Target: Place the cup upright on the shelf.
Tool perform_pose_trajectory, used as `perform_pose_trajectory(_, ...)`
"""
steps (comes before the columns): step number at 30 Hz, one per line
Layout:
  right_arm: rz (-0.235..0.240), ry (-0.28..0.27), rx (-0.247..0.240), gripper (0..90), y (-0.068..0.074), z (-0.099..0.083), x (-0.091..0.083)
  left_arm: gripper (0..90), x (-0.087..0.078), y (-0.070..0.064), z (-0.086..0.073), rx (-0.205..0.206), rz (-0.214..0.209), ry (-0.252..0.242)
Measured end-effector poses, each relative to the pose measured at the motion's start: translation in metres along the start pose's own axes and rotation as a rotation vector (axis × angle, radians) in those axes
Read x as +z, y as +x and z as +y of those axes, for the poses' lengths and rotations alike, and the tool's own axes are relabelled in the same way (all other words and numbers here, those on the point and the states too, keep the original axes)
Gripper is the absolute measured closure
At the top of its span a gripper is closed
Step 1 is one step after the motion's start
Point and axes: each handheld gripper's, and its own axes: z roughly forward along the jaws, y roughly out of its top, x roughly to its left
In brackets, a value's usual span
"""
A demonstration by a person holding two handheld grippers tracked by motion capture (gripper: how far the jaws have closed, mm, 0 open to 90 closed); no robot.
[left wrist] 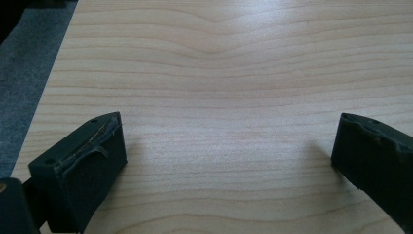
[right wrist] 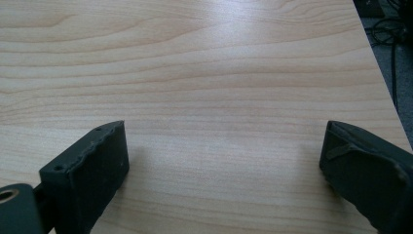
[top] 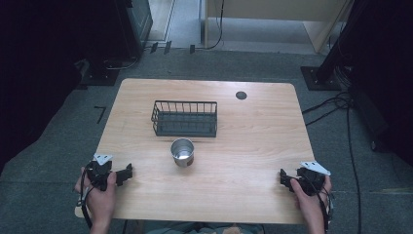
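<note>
Your left gripper [top: 127,174] and right gripper [top: 284,178] rest at the near corners of the light wood table [top: 258,131], jaws spread wide, empty. Metal cup [top: 182,152] sits mid-table, just before the black wire basket [top: 185,118]. Grey carpet [top: 58,131] around, cables [top: 336,105] right.

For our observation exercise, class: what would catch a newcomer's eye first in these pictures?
A shiny metal cup stands upright near the middle of the wooden table, just in front of a black wire basket. At the near edge, the left tongs and right tongs rest in the person's hands, one at each side, jaws spread wide over bare wood.
</note>
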Motion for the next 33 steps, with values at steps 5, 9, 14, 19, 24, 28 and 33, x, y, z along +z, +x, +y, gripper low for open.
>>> perform_pose_trajectory(5,-0.025,0.002,0.009,1.2,0.003,0.000,0.000,0.0,0.000,0.000,0.000,0.000,0.000,0.000)
perform_pose_trajectory(9,-0.044,0.001,0.010,2.3,0.014,0.004,-0.004,0.0,0.000,0.000,0.000,0.000,0.000,0.000)
perform_pose_trajectory(14,0.028,-0.029,0.004,2.3,0.031,0.019,-0.013,0.0,0.000,0.000,0.000,0.000,0.000,0.000)
perform_pose_trajectory(19,0.074,-0.075,-0.042,2.3,0.054,0.039,-0.023,0.0,0.000,0.000,0.000,-0.001,0.001,0.000)
perform_pose_trajectory(24,0.120,-0.099,-0.103,2.2,0.085,0.058,-0.023,0.0,0.000,0.000,0.000,-0.001,0.001,0.000)
perform_pose_trajectory(28,0.162,-0.104,-0.134,2.2,0.105,0.067,-0.022,0.0,0.000,0.000,0.000,0.001,0.001,0.000)
perform_pose_trajectory(33,0.267,-0.087,-0.202,3.0,0.140,0.076,-0.023,0.0,0.000,0.000,0.000,0.001,0.001,0.000)
